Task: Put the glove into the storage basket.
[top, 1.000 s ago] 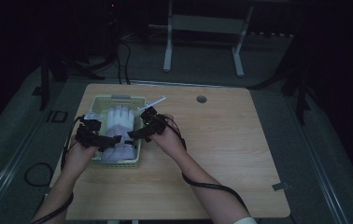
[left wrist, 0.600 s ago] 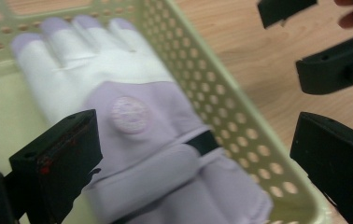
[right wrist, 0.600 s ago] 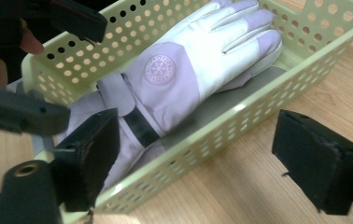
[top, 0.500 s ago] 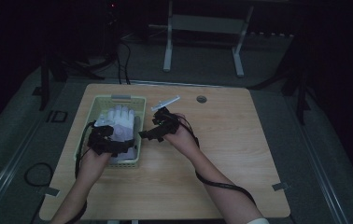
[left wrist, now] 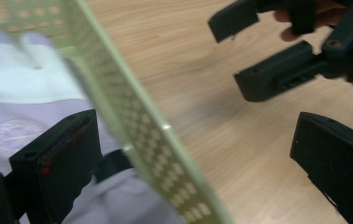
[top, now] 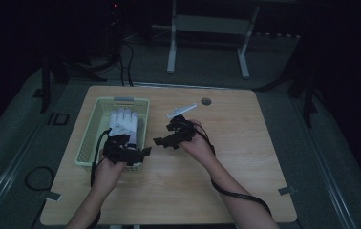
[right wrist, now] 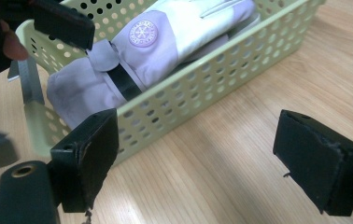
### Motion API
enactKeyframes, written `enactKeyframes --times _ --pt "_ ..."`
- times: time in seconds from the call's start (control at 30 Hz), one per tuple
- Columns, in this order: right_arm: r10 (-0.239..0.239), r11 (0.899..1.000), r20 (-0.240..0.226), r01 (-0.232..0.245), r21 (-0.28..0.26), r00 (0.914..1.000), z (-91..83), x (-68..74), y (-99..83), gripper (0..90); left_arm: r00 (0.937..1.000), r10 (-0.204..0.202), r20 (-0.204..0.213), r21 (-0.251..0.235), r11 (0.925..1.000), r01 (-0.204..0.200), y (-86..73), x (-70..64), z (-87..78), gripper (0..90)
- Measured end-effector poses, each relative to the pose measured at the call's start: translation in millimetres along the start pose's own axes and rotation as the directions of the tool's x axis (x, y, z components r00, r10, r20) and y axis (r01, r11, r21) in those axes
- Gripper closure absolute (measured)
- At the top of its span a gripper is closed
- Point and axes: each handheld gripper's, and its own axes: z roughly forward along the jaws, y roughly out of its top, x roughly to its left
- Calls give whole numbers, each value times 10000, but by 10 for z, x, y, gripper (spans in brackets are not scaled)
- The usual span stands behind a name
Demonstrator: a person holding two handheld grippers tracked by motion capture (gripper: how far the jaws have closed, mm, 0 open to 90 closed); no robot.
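Observation:
A pale green perforated basket (top: 89,135) stands on the left of the wooden table. A white and lilac glove (top: 122,123) lies in it. My left gripper (top: 135,153) hovers at the basket's near right corner. It is open and straddles the basket wall (left wrist: 137,140): one jaw is over the glove (left wrist: 20,98), the other is outside above the table. My right gripper (top: 163,141) is open and empty above the table, just right of the basket. It faces the basket's side (right wrist: 212,79) and the glove (right wrist: 165,42).
A small white strip-like object (top: 181,111) lies on the table beyond my right hand. A round cable hole (top: 206,101) is near the table's far edge. Bare wood (top: 245,162) stretches to the right and front. A dark stand (top: 207,28) is on the floor behind.
Both grippers have pulled back from over the basket. The left has come to its near right corner. The right has swung out over the table beside it.

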Motion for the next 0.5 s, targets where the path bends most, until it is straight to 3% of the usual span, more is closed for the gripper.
enactKeyframes --times 0.07,0.23,0.33,0.4,0.5 --pt "6 10000 59 -6 -25 10000 -33 -15 -32 143 9999 87 51 20 10000 -87 -2 -23 4 23" --pt "37 9994 340 -26 -340 9994 -210 -96 -206 144 9972 427 620 -53 9991 -424 -7 -213 53 23" --pt "122 9990 420 -104 -434 9990 -279 -143 -282 145 9909 785 1094 -164 9969 -772 -4 -296 92 23" --pt "163 9984 473 -137 -557 9987 -322 -161 -330 145 9883 984 1165 -212 9951 -966 -7 -350 127 23" --pt "198 9979 573 -162 -625 9982 -381 -186 -410 145 9850 970 1429 -238 9952 -945 -19 -421 188 23"
